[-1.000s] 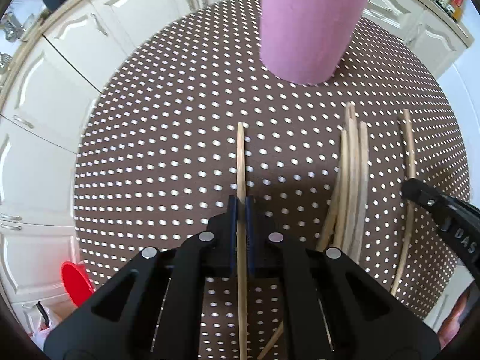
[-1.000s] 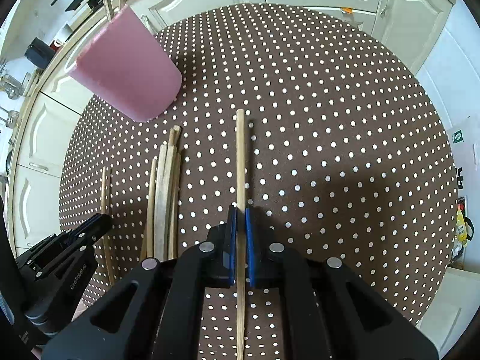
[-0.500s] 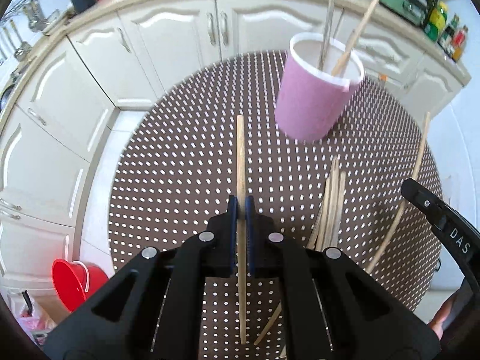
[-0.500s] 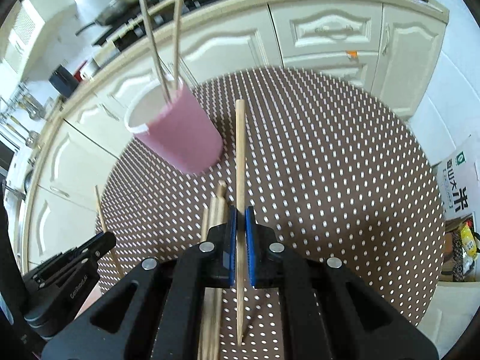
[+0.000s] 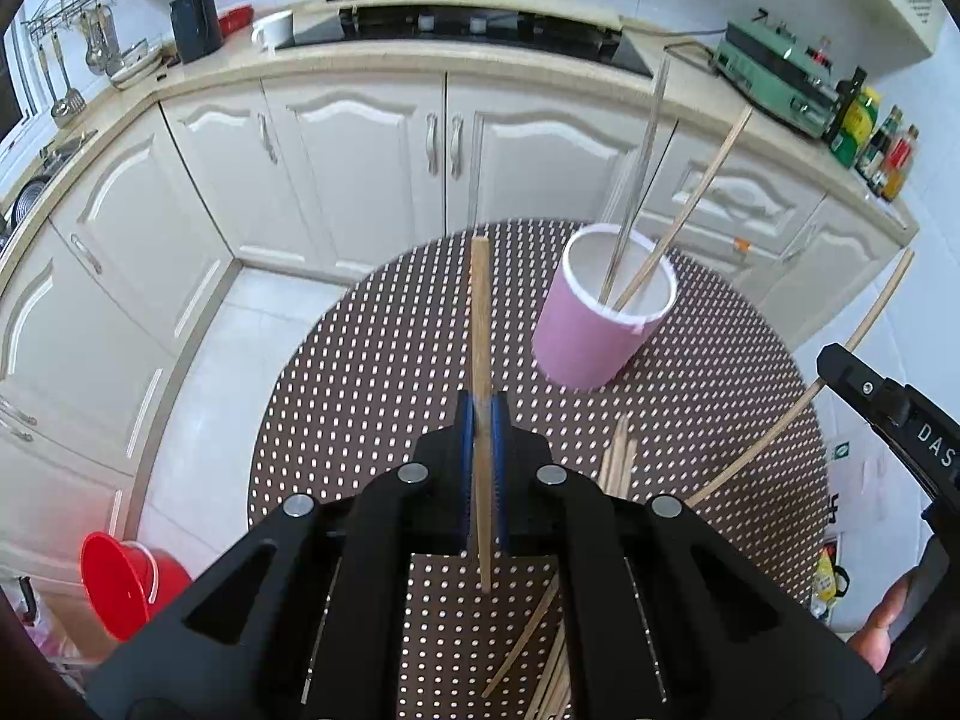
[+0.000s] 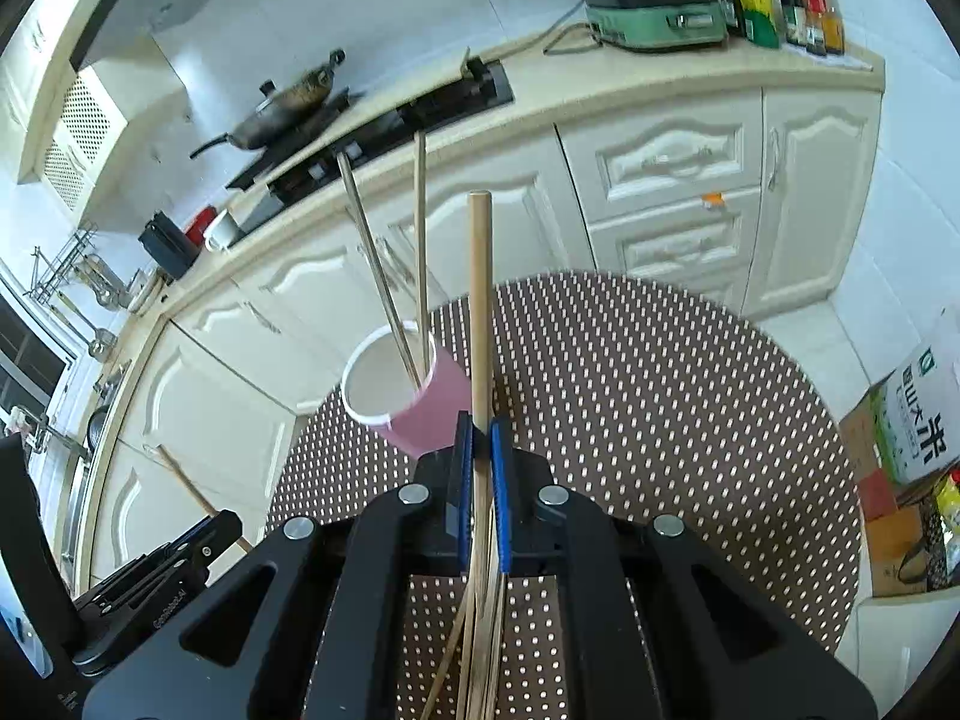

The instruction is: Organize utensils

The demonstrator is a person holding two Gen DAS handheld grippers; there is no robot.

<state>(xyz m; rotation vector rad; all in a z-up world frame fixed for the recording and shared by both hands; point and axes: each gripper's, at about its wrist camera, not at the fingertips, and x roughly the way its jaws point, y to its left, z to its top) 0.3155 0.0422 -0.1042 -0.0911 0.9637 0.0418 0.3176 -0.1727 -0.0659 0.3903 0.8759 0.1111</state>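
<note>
The left hand-held gripper point(image 5: 481, 414) is clamped on a wooden chopstick point(image 5: 480, 324), and the right hand-held gripper point(image 6: 481, 432) is clamped on another chopstick point(image 6: 480, 300). Both are raised clear of the polka-dot table point(image 5: 372, 372). The pink cup point(image 5: 594, 336), already holding two sticks, stands ahead-right of the left one and ahead-left of the right, near the table's far edge, with loose chopsticks point(image 5: 618, 462) lying below the fingers.

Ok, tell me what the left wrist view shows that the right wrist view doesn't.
Only the left wrist view shows the red bucket on the floor. Only the right wrist view shows the printed carton beside the table. Both show the pink cup holding two chopsticks, the polka-dot table, loose chopsticks lying on it, and each gripper, left gripper and right gripper, clamping one chopstick.
</note>
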